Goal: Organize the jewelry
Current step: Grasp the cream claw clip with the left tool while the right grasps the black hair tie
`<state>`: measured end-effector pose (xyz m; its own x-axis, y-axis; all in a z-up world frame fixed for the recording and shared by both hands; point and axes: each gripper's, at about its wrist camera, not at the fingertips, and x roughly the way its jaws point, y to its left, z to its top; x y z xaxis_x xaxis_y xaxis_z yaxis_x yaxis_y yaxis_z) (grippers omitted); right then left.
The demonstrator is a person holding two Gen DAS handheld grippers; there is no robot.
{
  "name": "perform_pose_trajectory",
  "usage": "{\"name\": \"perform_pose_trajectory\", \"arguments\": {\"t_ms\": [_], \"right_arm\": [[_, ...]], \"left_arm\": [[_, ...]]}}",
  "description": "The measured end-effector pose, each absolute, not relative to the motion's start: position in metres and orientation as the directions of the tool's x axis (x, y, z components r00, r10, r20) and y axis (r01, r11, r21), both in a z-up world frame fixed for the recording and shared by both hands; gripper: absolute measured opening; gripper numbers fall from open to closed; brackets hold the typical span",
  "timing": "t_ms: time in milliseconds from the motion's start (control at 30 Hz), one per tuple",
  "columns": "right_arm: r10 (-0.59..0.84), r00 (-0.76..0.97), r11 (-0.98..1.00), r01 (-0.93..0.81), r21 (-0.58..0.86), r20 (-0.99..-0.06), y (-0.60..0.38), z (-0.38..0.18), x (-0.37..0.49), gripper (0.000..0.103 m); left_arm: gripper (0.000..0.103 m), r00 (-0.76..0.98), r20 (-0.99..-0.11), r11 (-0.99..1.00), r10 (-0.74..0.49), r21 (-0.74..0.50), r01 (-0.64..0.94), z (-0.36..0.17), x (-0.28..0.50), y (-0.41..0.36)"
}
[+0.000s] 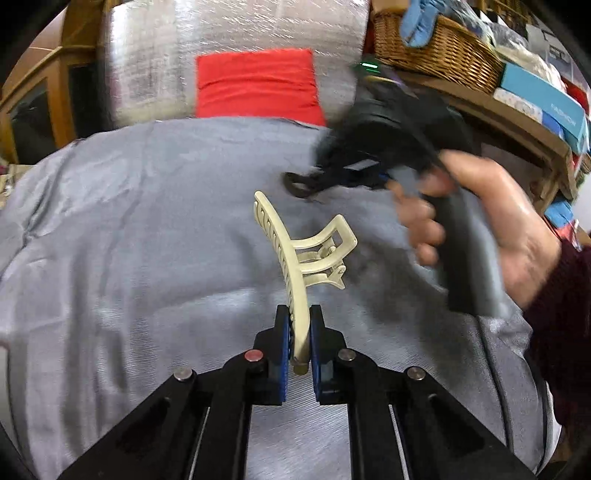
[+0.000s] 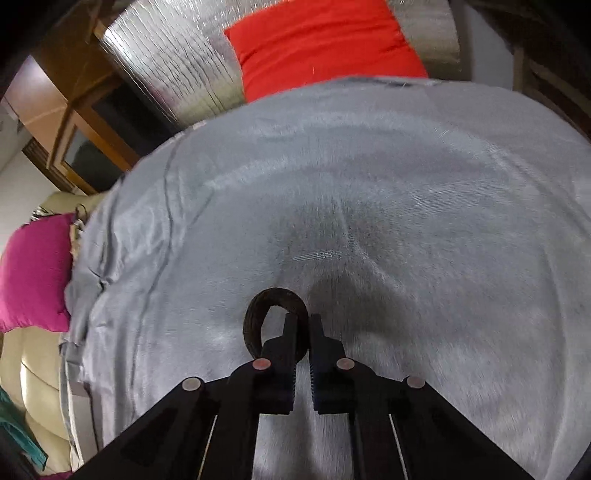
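Observation:
My left gripper (image 1: 298, 314) is shut on a cream hair claw clip (image 1: 295, 254) and holds it by one end above the grey cloth (image 1: 129, 240). My right gripper (image 2: 300, 321) is shut on a dark hair tie (image 2: 255, 317), whose loop sticks out to the left of the fingers. In the left wrist view the right gripper (image 1: 314, 181) shows at the upper right, held by a hand (image 1: 491, 229), with the dark hair tie (image 1: 299, 184) hanging from its tip just beyond the clip.
A red cushion (image 1: 258, 88) leans on a silver foil backing (image 1: 229, 33) beyond the cloth. A wicker basket (image 1: 436, 48) and boxes (image 1: 543, 99) sit on a wooden shelf at the right. A magenta cushion (image 2: 33, 273) lies off the cloth's left edge.

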<state>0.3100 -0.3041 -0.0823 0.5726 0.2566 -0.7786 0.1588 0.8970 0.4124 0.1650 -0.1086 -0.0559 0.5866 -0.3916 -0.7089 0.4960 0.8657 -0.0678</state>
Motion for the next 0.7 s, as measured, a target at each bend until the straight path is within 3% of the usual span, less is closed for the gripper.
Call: {"name": "perform_pose_trajectory", "arguments": {"t_ms": [367, 700], "right_arm": [[0.253, 0.657, 0.894, 0.122, 0.432, -0.710, -0.270, -0.033, 0.187, 0.006], [0.305, 0.688, 0.901, 0.016, 0.434, -0.658, -0.197, -0.010, 0.115, 0.006]], "left_arm": [[0.010, 0.715, -0.633, 0.934, -0.297, -0.038, 0.354, -0.010, 0.122, -0.041], [0.010, 0.753, -0.631, 0.968, -0.188, 0.014, 0.252, -0.003, 0.094, 0.018]]}}
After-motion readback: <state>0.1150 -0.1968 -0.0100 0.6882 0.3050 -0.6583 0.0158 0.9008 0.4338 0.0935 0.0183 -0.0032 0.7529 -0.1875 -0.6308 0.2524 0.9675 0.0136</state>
